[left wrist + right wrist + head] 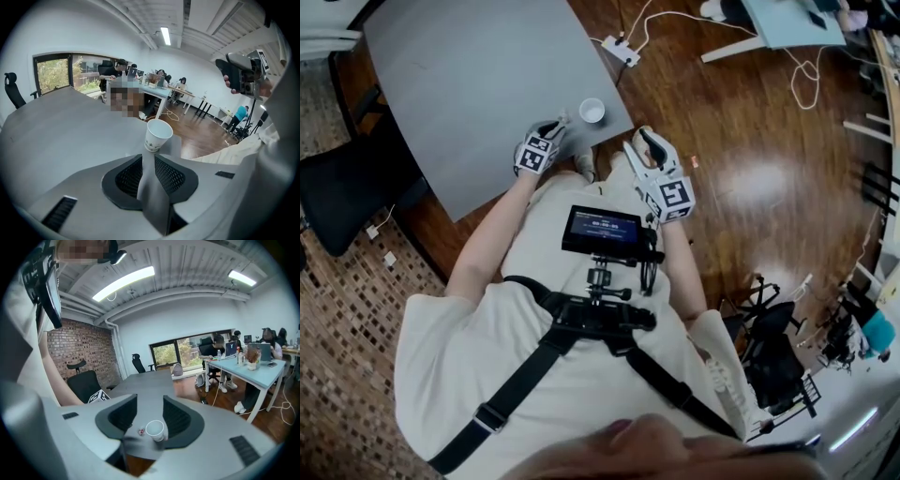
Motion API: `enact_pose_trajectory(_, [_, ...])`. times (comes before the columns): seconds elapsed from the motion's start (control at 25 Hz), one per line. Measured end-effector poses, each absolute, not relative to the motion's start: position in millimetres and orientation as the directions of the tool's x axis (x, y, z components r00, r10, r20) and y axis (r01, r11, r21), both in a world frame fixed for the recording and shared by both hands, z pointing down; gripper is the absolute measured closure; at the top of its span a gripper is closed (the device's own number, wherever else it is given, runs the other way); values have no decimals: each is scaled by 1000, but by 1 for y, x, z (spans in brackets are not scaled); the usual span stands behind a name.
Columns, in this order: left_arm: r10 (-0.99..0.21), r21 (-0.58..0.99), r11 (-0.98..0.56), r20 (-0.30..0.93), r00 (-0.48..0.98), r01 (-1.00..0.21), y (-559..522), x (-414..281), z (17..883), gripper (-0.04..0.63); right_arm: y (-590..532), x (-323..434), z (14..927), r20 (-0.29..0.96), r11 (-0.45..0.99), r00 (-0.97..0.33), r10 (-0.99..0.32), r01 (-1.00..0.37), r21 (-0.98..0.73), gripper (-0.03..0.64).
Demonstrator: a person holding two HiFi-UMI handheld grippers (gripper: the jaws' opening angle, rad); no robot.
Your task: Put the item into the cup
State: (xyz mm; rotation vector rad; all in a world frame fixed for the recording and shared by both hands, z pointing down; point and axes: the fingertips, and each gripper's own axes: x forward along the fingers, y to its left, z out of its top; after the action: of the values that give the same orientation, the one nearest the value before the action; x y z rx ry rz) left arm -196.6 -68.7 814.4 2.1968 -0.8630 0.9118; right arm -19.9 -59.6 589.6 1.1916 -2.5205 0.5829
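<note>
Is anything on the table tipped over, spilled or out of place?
Nothing is spilled. The cup stands upright, though close to the corner of the table; a small item lies beside it.

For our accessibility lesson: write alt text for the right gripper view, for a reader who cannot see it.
The right gripper's open jaws frame a white cup standing upright on a grey table, with a small reddish item lying beside it. Behind are office chairs and people at a desk.
</note>
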Motion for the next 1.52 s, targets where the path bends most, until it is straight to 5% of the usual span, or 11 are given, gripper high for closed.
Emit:
enact_pose_trajectory(0.84, [-181, 198, -568, 917, 356, -799, -76, -196, 905, 503, -116, -3, 616, 464, 628, -682, -565, -720, -294, 433])
enact_pose_trajectory(1.12, [-202, 178, -552, 919, 338, -814, -77, -211, 903, 583, -115, -10, 617, 465, 632, -691, -553, -712, -306, 433])
enact_pose_trajectory(1.52, [-318, 184, -514, 866, 385, -838, -100, -214, 856, 595, -113, -8, 626, 456, 627, -696, -554, -710, -322, 433])
